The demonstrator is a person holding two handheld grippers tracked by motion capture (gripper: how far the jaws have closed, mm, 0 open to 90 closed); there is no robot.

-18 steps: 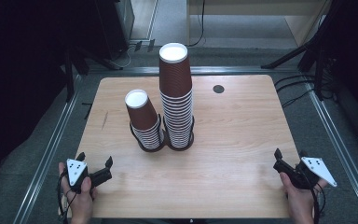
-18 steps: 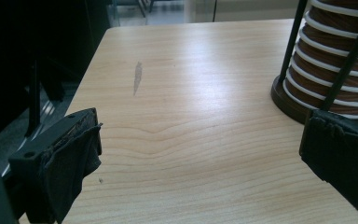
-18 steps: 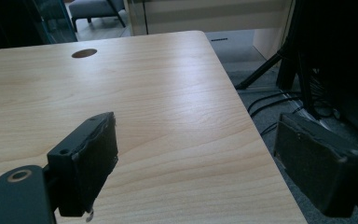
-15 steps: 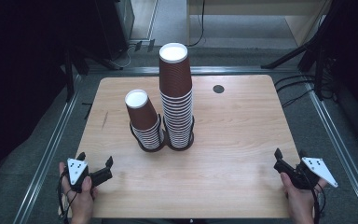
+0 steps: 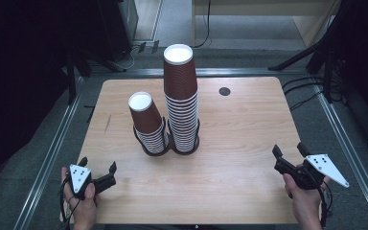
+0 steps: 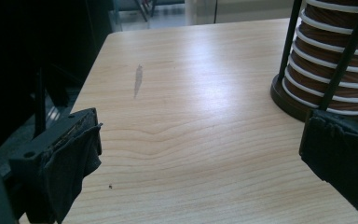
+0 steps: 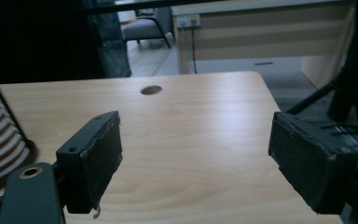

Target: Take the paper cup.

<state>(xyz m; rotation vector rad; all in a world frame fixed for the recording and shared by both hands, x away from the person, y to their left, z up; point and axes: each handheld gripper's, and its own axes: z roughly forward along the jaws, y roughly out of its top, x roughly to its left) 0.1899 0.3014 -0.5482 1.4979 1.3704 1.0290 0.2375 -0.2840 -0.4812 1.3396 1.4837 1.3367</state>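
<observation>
Two stacks of brown paper cups with white rims stand side by side in black wire holders at the middle of the wooden table [image 5: 249, 191]. The tall stack [image 5: 181, 103] is on the right and the short stack [image 5: 147, 120] on the left, its top cup tilted. My left gripper [image 5: 97, 164] rests near the table's front left corner, open, with nothing between its jaws. In the left gripper view the gripper [image 6: 204, 121] points at bare wood, with the short stack [image 6: 326, 56] ahead to the right. My right gripper [image 5: 287, 148] sits at the front right, open and empty [image 7: 196, 119].
A small round hole [image 5: 224, 91] lies in the table's back right area, also seen from the right gripper [image 7: 151, 89]. A faint smear [image 6: 138, 79] marks the wood left of the stacks. Dark floor, metal rails and cables surround the table.
</observation>
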